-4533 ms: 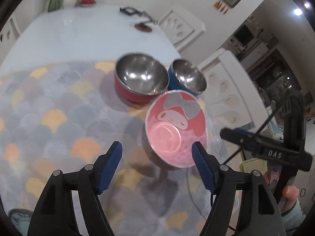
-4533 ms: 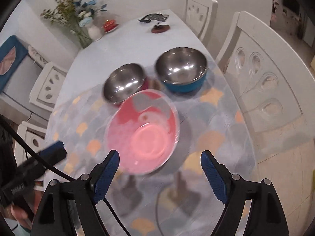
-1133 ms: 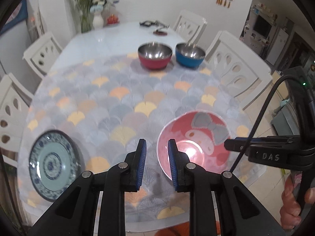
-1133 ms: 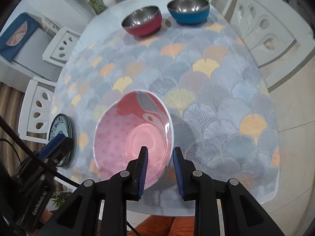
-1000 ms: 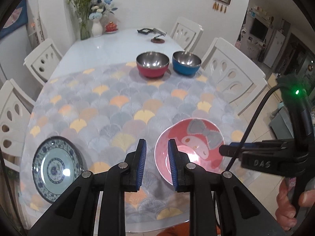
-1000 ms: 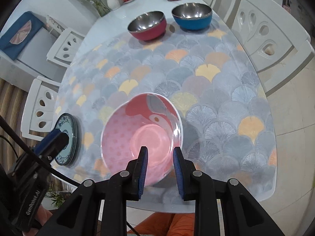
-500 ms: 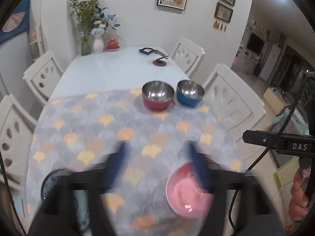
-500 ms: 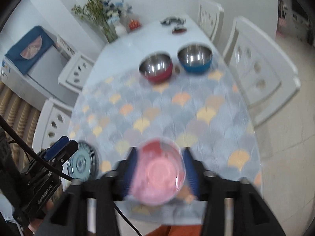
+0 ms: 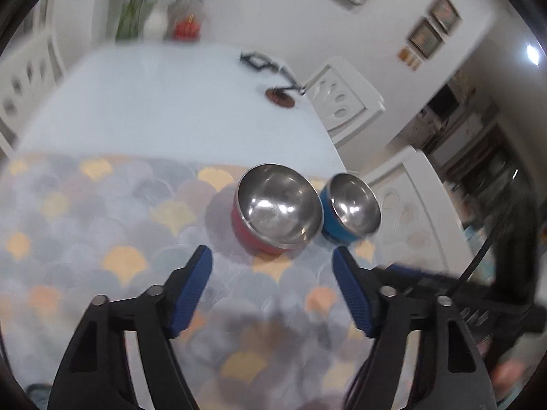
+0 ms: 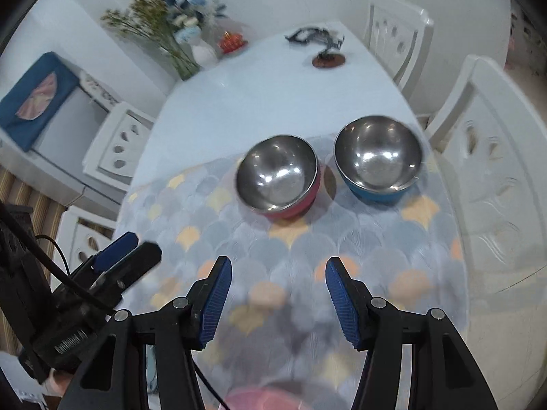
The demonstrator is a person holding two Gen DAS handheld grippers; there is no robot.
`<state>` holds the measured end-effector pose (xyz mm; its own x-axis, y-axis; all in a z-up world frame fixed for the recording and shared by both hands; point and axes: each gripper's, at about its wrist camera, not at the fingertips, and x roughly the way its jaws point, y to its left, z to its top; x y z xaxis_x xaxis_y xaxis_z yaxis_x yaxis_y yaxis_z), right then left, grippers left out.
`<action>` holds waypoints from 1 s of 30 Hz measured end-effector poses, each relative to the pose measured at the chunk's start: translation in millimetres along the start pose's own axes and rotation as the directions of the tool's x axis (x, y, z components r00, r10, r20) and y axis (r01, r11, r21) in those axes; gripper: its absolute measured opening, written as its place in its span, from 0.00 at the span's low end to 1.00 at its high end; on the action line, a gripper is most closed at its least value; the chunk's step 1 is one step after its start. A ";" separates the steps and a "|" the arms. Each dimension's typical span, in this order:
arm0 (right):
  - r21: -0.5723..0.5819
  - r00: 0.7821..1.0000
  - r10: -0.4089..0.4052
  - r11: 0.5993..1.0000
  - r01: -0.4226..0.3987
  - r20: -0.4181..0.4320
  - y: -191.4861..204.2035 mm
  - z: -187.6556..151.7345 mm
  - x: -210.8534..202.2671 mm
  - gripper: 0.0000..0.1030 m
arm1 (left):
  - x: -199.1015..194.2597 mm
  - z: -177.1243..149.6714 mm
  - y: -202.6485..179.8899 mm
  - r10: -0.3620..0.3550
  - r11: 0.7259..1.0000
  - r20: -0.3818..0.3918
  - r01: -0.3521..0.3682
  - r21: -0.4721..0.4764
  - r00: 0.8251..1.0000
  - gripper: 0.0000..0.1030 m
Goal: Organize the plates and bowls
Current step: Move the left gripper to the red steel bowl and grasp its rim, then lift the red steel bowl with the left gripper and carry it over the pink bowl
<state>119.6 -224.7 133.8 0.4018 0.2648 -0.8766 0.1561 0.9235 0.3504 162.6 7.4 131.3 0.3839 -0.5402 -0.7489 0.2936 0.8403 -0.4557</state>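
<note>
Steel-lined red bowl [image 9: 277, 217] and blue bowl [image 9: 352, 213] side by side on bench [image 9: 164, 102], frame centre. Pink bowl [image 10: 270, 398] only in right view, bottom edge. Left tool [image 9: 271, 294], right tool [image 10: 275, 302]: both released, nothing gripped, left just narrowing.

Right gripper [image 10: 277, 294] with blue-padded jaws apart and empty, having just opened, red bowl [image 10: 278, 182] ahead of it, blue bowl [image 10: 379, 160] ahead to its right, pink bowl rim [image 10: 270, 398] just beneath, left gripper [image 10: 119, 253] off to its left, patterned tablecloth [image 10: 393, 249] below.
</note>
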 end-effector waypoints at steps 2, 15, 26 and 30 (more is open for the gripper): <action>0.016 0.999 -0.004 1.000 0.005 -0.034 -5.7 12.2 26.2 0.54 | 32.0 11.9 20.6 -0.070 0.993 -0.055 0.064 -0.096 0.996 0.59; 0.082 0.992 0.028 0.996 -0.018 -0.120 -36.9 60.2 123.8 0.41 | 130.0 29.3 55.6 -0.050 0.977 -0.162 0.015 -0.212 0.985 0.23; -0.007 0.994 0.006 1.000 -0.006 -0.113 -30.5 58.0 128.6 0.30 | 135.7 31.5 51.4 -0.047 0.978 -0.165 0.012 -0.209 0.985 0.15; -0.026 0.994 0.000 1.000 -0.003 -0.113 -25.8 58.4 121.2 0.30 | 124.3 30.6 46.8 -0.042 0.980 -0.149 0.012 -0.200 0.988 0.15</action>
<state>217.0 -232.7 37.8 0.2971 0.2946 -0.9083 0.1309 0.9297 0.3443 250.8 -21.8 31.7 0.2366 -0.5623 -0.7924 0.1173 0.8261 -0.5512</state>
